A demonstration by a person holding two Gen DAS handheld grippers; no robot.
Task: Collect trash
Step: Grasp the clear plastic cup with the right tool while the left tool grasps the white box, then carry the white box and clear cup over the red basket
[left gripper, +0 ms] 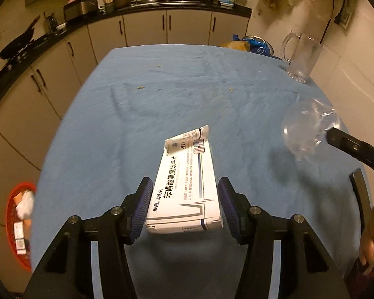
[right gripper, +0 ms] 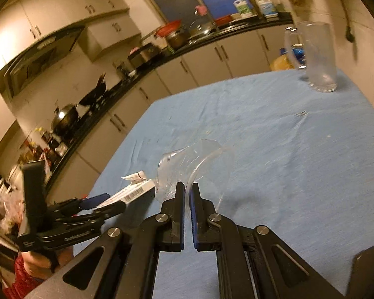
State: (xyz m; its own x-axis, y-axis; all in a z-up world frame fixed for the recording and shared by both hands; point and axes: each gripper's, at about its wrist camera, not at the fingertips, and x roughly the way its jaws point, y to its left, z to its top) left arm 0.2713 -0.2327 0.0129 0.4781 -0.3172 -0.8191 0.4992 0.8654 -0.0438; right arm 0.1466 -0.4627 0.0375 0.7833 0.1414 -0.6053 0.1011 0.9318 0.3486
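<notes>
The medicine box sat clamped in my left gripper above the blue table; to its right, my right gripper pinched a crumpled clear plastic cup.

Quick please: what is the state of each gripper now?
Left gripper: closed on the white medicine box.
Right gripper: closed on the clear plastic cup.

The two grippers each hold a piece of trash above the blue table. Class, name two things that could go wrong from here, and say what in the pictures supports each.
1. The left gripper holds the medicine box only near one end; most of it juts forward, so it may tilt or slip out.
2. The right gripper pinches the thin wall of the crumpled clear plastic cup; it could deform and slide free.
</notes>
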